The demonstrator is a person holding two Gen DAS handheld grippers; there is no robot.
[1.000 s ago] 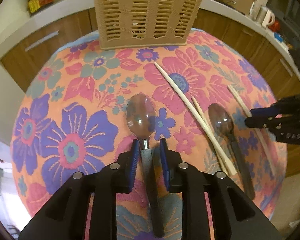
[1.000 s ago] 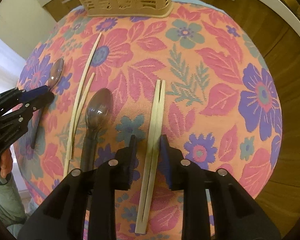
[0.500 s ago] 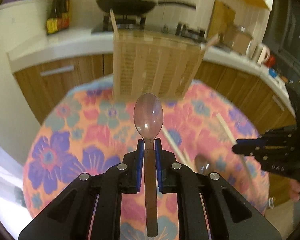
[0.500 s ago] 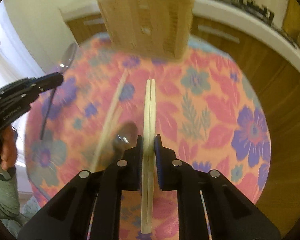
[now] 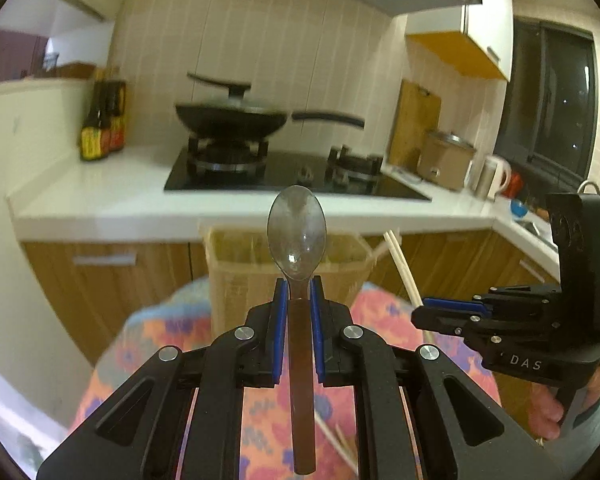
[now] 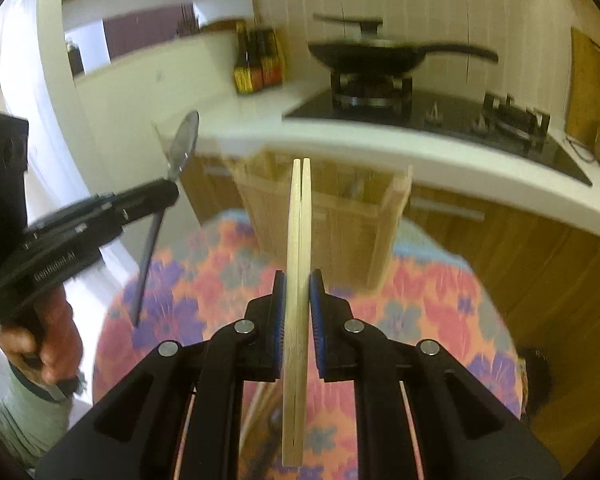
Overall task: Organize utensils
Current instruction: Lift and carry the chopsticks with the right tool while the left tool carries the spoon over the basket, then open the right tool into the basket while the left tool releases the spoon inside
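My left gripper [image 5: 299, 286] is shut on the dark handle of a spoon [image 5: 297, 236] with a clear bowl, held up in the air pointing at a beige slatted utensil basket [image 5: 240, 276]. In the right wrist view the same spoon [image 6: 182, 144] shows at the left, in the left gripper [image 6: 168, 188]. My right gripper [image 6: 299, 280] is shut on a pair of pale wooden chopsticks [image 6: 298, 240], lifted off the table in front of the basket [image 6: 340, 216]. From the left wrist view the right gripper [image 5: 420, 312] hangs at the right with the chopsticks [image 5: 404, 268] sticking up.
A round table with a floral cloth [image 6: 440, 312] lies below; more chopsticks [image 5: 340, 440] lie on it. Behind the basket runs a white counter [image 5: 120, 208] with a hob, a black wok [image 5: 232, 118] and sauce bottles [image 5: 100, 128]. A person's hand [image 6: 40, 344] holds the left gripper.
Both grippers closed on their utensils on the table, then rose with them and tilted up. The spoon and the chopsticks now hang in the air before the basket.
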